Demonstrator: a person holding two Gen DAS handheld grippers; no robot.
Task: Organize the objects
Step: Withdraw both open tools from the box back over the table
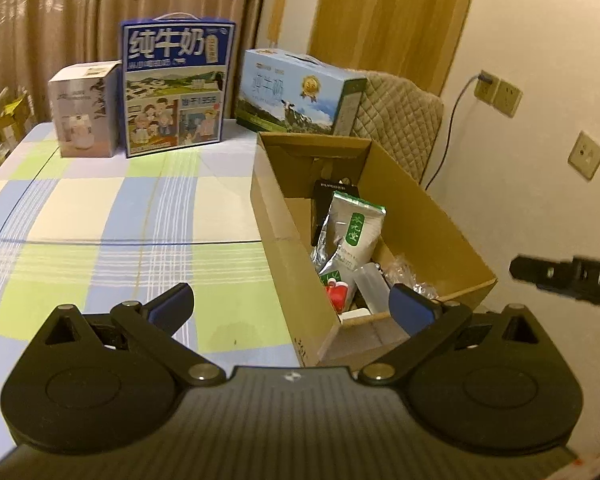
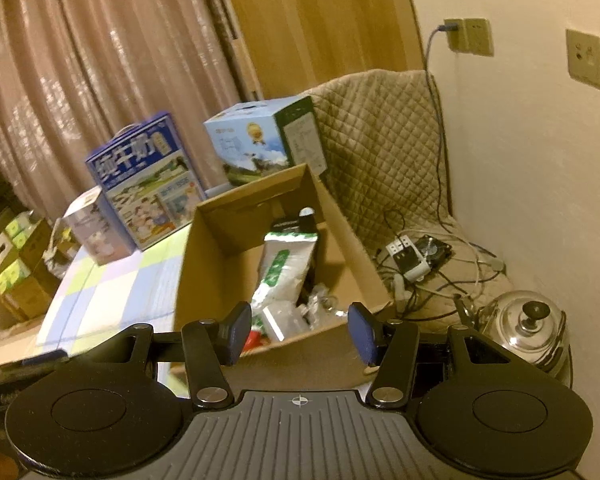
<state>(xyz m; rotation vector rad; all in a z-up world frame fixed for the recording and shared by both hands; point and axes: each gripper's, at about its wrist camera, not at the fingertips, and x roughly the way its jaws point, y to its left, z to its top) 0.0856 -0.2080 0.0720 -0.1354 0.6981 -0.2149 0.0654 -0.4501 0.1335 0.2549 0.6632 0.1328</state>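
An open cardboard box point(image 1: 284, 264) point(image 2: 216, 236) stands on the right side of the checked table. Inside lie a silver and green pouch point(image 1: 354, 234) point(image 2: 284, 264), a black packet point(image 1: 332, 192) point(image 2: 296, 222), a red item point(image 1: 338, 294), a clear plastic piece point(image 1: 370, 284) and crinkled wrap. My left gripper point(image 1: 292, 306) hovers open over the box's near left corner, nothing between its blue pads. My right gripper point(image 2: 300, 334) is open above the box's near end, also empty. The right gripper's black body point(image 1: 568, 276) shows at the left wrist view's right edge.
Along the table's far edge stand a small white box point(image 1: 86, 110), a tall blue milk carton point(image 1: 178, 84) point(image 2: 148, 180) and a light blue milk carton point(image 1: 300, 92) point(image 2: 268, 140). A quilted chair point(image 2: 380, 152) holds cables, a power strip point(image 2: 406, 258) and a steel kettle point(image 2: 528, 328). Stacked boxes sit left.
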